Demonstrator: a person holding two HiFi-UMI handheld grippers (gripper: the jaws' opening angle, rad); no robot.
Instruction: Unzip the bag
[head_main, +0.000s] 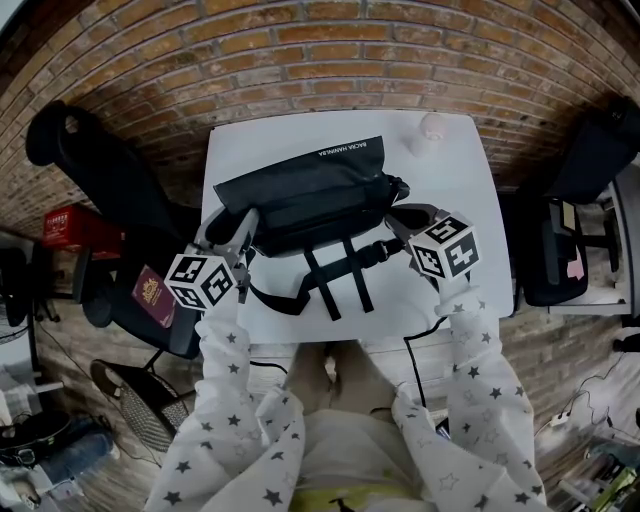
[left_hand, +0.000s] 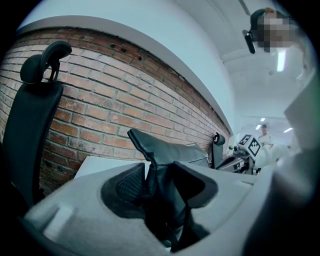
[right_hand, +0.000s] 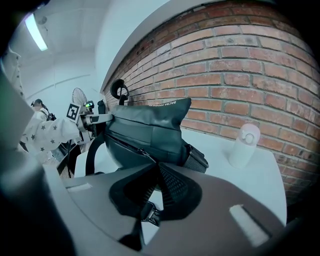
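Note:
A black bag (head_main: 310, 200) lies across the white table (head_main: 470, 190), its straps (head_main: 335, 280) trailing toward the front edge. At the bag's left end my left gripper (head_main: 238, 238) is shut on a fold of bag fabric (left_hand: 160, 160), which stands up between its pads (left_hand: 131, 184). My right gripper (head_main: 402, 220) sits at the bag's right end, shut. In the right gripper view the zipper line (right_hand: 132, 147) runs straight into the closed jaws (right_hand: 157, 172), so the pull looks pinched there, though the pull itself is hidden. A buckle (right_hand: 150, 215) hangs just below.
A white bottle (head_main: 432, 132) stands at the table's back right, near the brick wall (head_main: 330, 50). Black office chairs flank the table, one on the left (head_main: 90, 170) and one on the right (head_main: 590, 160). A red booklet (head_main: 150, 295) lies on the left chair's seat.

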